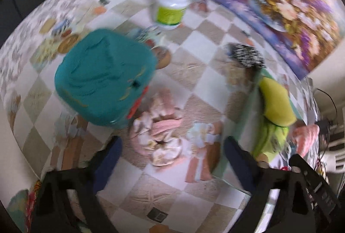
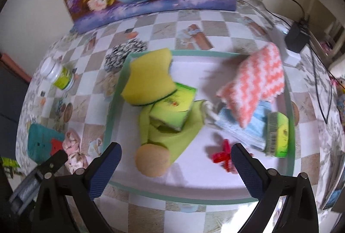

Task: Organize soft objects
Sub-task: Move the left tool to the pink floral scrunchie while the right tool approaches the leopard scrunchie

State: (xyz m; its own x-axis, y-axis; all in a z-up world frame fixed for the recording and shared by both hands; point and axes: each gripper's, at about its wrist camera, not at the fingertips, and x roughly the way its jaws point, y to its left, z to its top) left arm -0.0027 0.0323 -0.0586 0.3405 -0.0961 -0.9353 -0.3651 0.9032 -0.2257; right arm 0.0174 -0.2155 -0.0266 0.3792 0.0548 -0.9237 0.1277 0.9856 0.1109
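Pink scrunchie (image 1: 159, 131) lies crumpled on the checked tablecloth (image 1: 194, 56), between your left gripper (image 1: 172, 151) fingers, teal pouch (image 1: 103, 78) at its ten o'clock. It looks light, floppy and gathered; pinch the bunched middle. Both jaws stand wide and empty, right gripper (image 2: 175, 157) over the white tray (image 2: 112, 108).

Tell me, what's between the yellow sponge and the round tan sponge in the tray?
A packaged green sponge on a lime cloth lies between the yellow sponge and the tan sponge, in the right wrist view.
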